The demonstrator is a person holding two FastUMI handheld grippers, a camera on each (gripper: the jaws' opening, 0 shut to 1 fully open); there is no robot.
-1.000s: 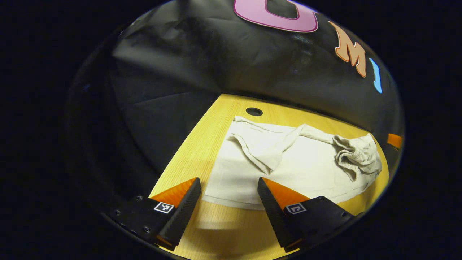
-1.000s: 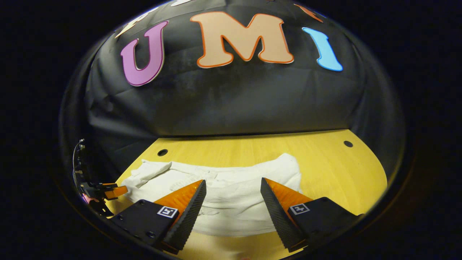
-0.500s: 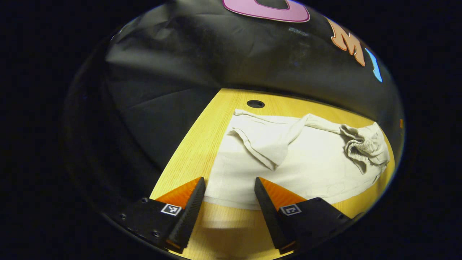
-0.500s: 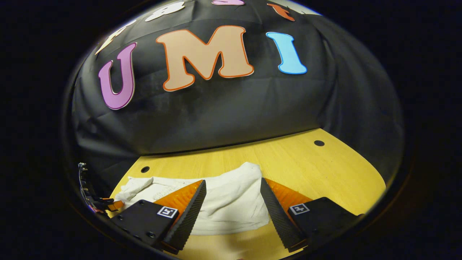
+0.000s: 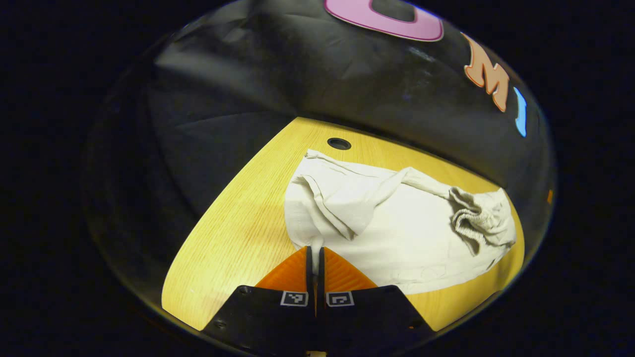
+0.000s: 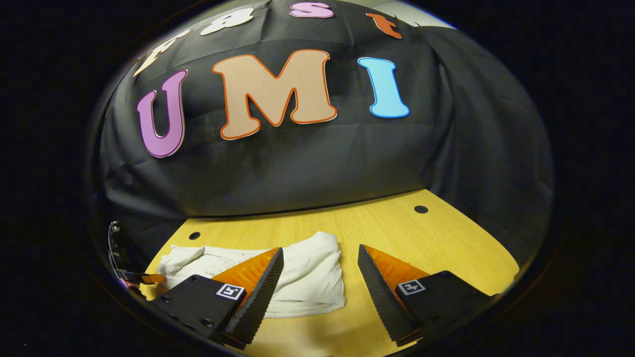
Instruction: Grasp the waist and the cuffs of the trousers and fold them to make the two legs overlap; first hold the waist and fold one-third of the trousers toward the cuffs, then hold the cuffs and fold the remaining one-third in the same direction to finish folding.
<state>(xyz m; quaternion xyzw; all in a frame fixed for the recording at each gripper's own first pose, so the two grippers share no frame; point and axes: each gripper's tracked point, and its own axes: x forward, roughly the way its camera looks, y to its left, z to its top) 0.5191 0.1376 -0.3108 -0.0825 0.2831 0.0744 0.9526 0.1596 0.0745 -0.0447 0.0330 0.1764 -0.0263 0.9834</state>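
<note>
White trousers lie crumpled on the wooden table, one leg folded over and the gathered elastic waist bunched at the right end. My left gripper is shut on the near edge of the cloth at its left end, and the fabric puckers up into the fingertips. In the right gripper view the trousers lie low and to the left. My right gripper hovers open over their right end, gripping nothing. The left gripper shows small at the far left edge.
The table has round holes near its back edge: one behind the trousers, two more in the right gripper view. Bare wood stretches right of the cloth. The black cloth wall rises just behind the table.
My left gripper went from open to shut on the near edge of the trousers. The right gripper stayed open and drifted right and up, so the cloth now sits further left.
</note>
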